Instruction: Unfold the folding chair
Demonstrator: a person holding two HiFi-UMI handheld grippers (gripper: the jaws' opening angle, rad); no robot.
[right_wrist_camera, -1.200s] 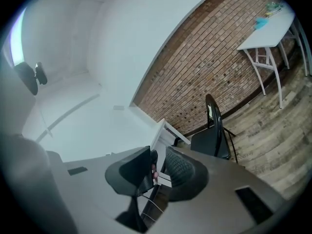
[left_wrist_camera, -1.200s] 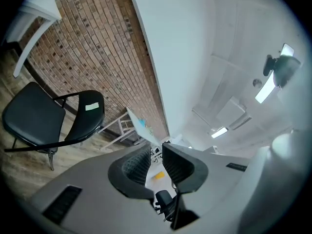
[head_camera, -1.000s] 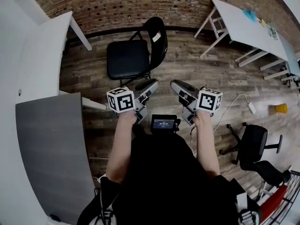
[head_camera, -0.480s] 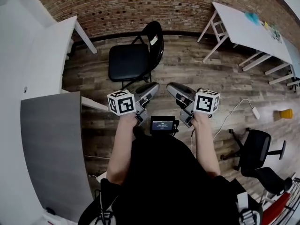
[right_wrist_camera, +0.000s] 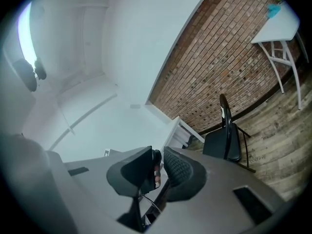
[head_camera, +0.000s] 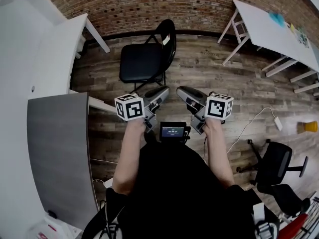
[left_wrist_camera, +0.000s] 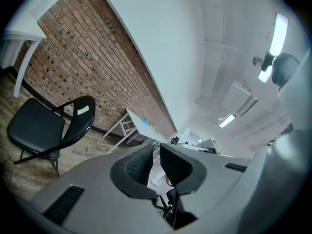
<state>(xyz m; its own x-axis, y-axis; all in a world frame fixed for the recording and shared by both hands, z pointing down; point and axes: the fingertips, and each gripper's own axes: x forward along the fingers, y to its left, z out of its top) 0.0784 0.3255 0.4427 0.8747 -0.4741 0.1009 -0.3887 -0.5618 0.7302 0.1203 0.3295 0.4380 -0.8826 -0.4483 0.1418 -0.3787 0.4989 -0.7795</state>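
The black folding chair [head_camera: 143, 62] stands unfolded on the wood floor by the brick wall, seat flat and backrest up. It also shows in the left gripper view as the chair [left_wrist_camera: 36, 126] and in the right gripper view as the chair [right_wrist_camera: 226, 140]. My left gripper [head_camera: 162, 91] hangs close to the body, well short of the chair. Its jaws are closing to a thin slit with nothing between them [left_wrist_camera: 155, 162]. My right gripper [head_camera: 181, 91] is level beside it. Its jaws are closing too, a narrow gap left, nothing between them [right_wrist_camera: 158, 169].
A white table [head_camera: 30, 59] and a grey tabletop [head_camera: 60, 148] fill the left side. Another white table [head_camera: 269, 24] stands at the upper right. A black office chair [head_camera: 274, 158], a white cable [head_camera: 249, 126] and an orange object [head_camera: 310, 126] lie to the right.
The head view has swung a little, so the chair and the tables sit further right in the picture. Both grippers stay side by side in front of the body.
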